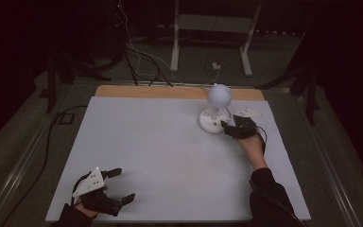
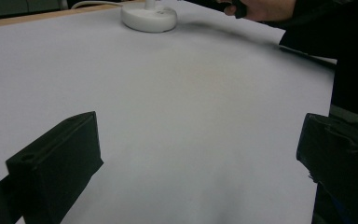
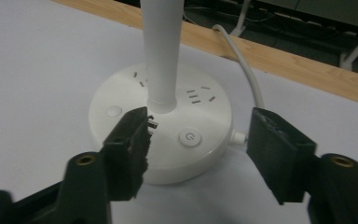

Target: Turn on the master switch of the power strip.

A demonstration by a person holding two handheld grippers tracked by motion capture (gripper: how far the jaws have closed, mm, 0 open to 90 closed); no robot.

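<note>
A white desk lamp stands at the table's far right, with a round head (image 1: 219,96), a stem (image 3: 161,46) and a round base (image 1: 211,124) (image 3: 116,95) (image 2: 149,18). The base carries socket slots and a power button (image 3: 189,136). My right gripper (image 1: 227,126) (image 3: 200,135) is open at the near side of the base: one jaw hangs over the base beside the stem, the other stands past its rim by the white cable (image 3: 242,60). My left gripper (image 1: 123,184) (image 2: 200,154) rests open at the near left corner with nothing between its jaws.
A white sheet (image 1: 160,142) covers the table, with a wooden strip (image 1: 146,91) along the far edge. Behind the table stand white frame legs (image 1: 175,47) and loose cables on the floor. The right hand and dark sleeve (image 1: 264,189) reach in along the right side.
</note>
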